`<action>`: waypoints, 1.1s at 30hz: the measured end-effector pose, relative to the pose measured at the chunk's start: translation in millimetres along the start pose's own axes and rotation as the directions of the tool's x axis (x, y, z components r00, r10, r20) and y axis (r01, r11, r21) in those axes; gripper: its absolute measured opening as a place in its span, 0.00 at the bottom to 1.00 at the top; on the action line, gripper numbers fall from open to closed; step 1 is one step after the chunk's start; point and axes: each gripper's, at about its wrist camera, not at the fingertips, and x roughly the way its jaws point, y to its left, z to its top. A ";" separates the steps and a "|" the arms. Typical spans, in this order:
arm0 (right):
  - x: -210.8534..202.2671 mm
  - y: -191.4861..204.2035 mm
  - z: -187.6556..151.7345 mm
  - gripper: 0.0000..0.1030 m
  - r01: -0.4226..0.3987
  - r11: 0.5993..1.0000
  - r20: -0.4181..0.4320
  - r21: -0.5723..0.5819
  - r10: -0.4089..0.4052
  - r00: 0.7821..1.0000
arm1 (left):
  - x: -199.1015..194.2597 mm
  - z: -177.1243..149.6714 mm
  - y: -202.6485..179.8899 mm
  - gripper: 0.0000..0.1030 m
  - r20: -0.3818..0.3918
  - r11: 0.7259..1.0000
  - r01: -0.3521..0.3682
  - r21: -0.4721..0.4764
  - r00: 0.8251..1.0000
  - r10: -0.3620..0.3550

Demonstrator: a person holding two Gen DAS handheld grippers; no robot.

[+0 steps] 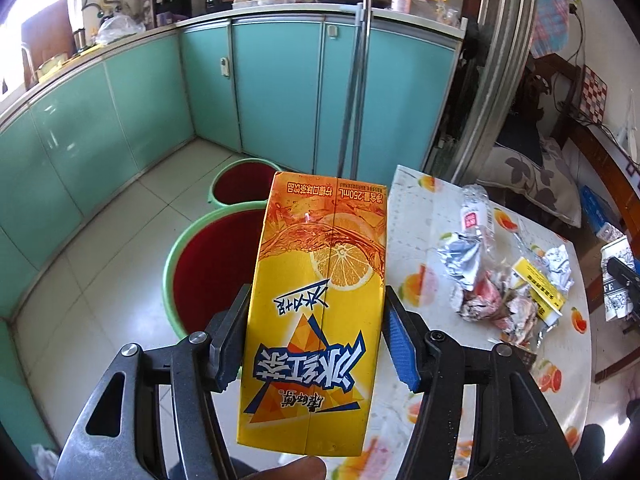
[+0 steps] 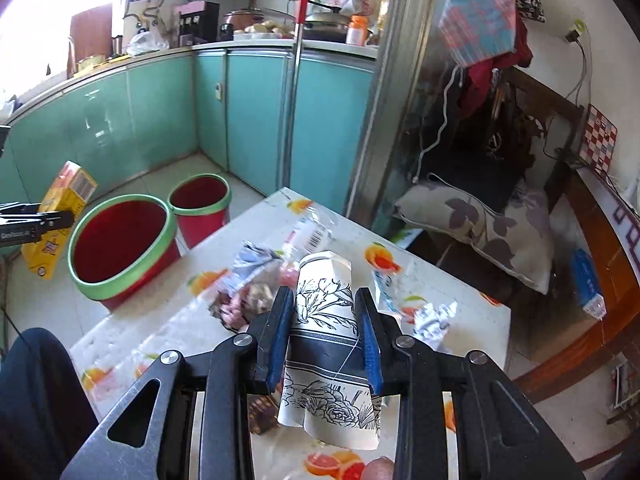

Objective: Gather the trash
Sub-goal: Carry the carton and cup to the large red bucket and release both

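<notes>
My left gripper (image 1: 316, 320) is shut on a yellow iced-tea carton (image 1: 320, 300), held in the air over the floor, with the larger red bin (image 1: 208, 276) behind it. From the right wrist view the same carton (image 2: 60, 216) hangs left of the bins. My right gripper (image 2: 324, 320) is shut on a squashed white paper cup (image 2: 324, 320) with a black flower print, lifted above the table (image 2: 168, 320). More trash stays on the table: crumpled foil (image 1: 460, 260), a crushed plastic bottle (image 1: 476, 212), wrappers (image 1: 536, 292).
Two red bins with green rims stand on the tiled floor left of the table, the larger (image 2: 120, 240) nearer, the smaller (image 2: 200, 208) behind. Teal cabinets (image 1: 280, 80) line the back. A mop handle (image 1: 360, 80) leans there. A cushioned bench (image 2: 480, 232) sits right.
</notes>
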 end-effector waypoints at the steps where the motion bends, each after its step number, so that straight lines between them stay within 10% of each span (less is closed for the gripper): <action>1: 1.7 12.9 8.9 0.29 -0.027 1.000 0.005 -0.005 0.027 1.000 | 4.5 1.0 10.5 0.58 -0.005 1.000 -0.001 -0.007 1.000 0.001; 15: 50.8 157.4 90.2 0.29 -0.200 0.975 0.026 -0.101 0.203 0.979 | 95.1 8.1 74.8 0.60 -0.151 0.993 0.111 -0.026 0.982 -0.114; 19: 67.7 181.2 109.4 0.29 -0.228 0.967 0.025 -0.114 0.232 0.972 | 107.2 7.2 83.3 0.98 -0.145 0.989 0.140 -0.044 0.979 -0.145; 33: 148.9 264.6 135.9 0.29 -0.375 0.915 -0.030 -0.151 0.375 0.927 | 54.5 -15.4 147.0 0.99 -0.020 0.982 0.024 -0.188 0.999 -0.028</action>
